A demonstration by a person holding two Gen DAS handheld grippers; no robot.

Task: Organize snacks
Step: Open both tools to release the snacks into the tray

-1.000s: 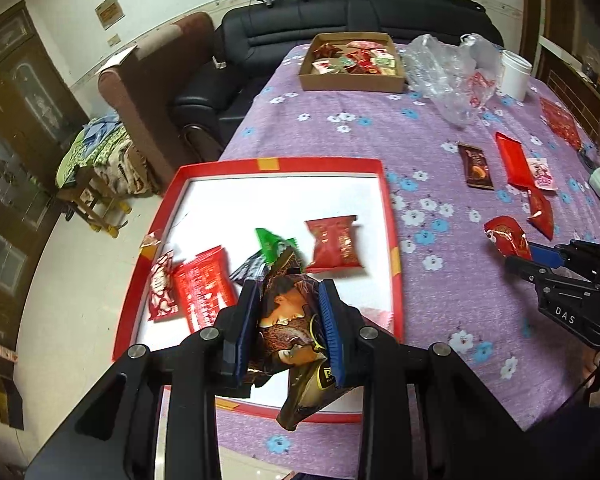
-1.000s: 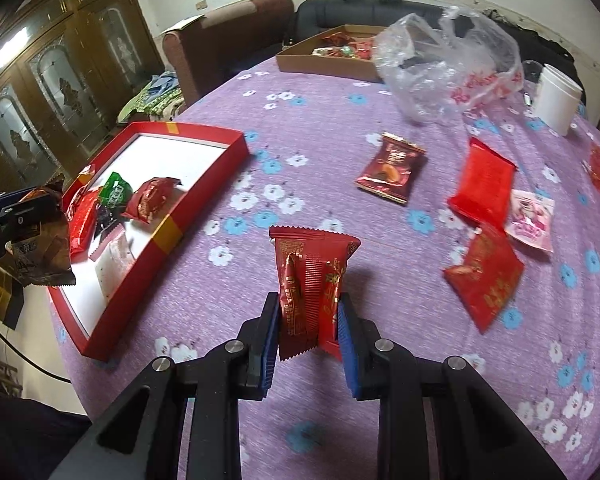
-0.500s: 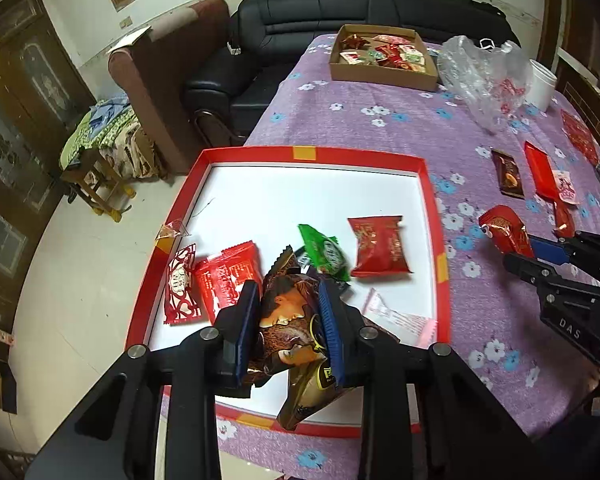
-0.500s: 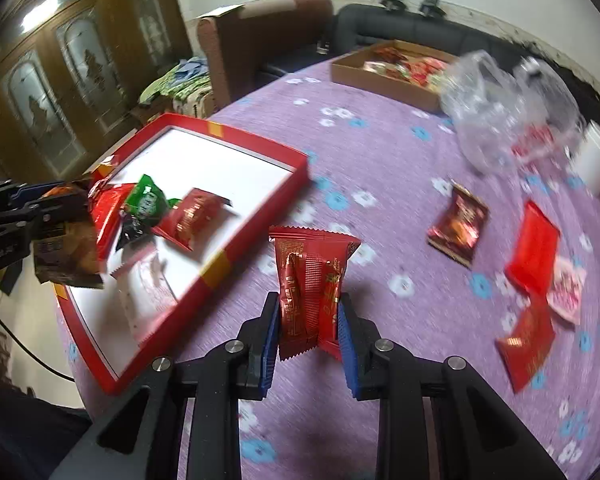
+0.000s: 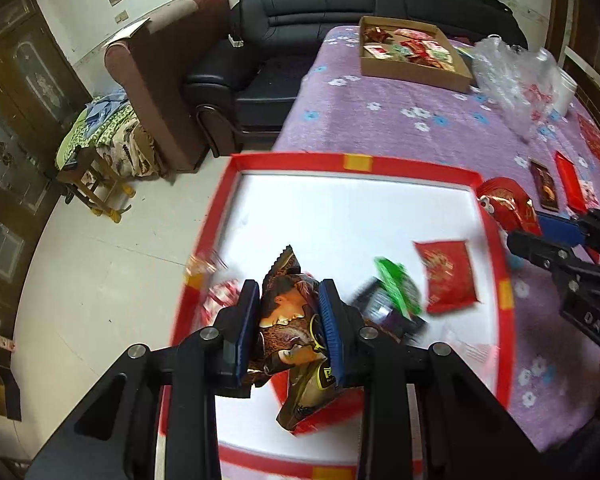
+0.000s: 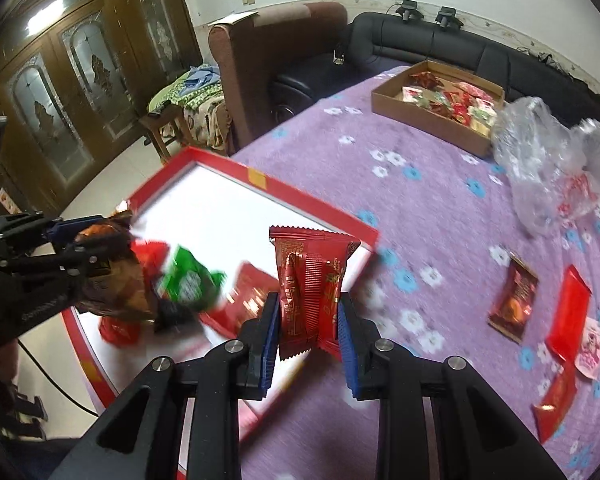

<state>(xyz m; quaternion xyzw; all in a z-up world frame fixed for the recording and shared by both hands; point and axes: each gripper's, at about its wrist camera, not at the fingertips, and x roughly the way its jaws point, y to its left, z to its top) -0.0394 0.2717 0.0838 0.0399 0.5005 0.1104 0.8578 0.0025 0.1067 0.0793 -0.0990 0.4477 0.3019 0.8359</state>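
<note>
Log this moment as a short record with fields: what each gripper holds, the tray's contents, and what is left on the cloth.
left gripper: shut on brown snack packet, above the tray
right gripper: shut on red snack packet, at the tray's edge
red tray: holds red pouch, green packet, others blurred
purple cloth: loose packets, cardboard box, plastic bag
</note>
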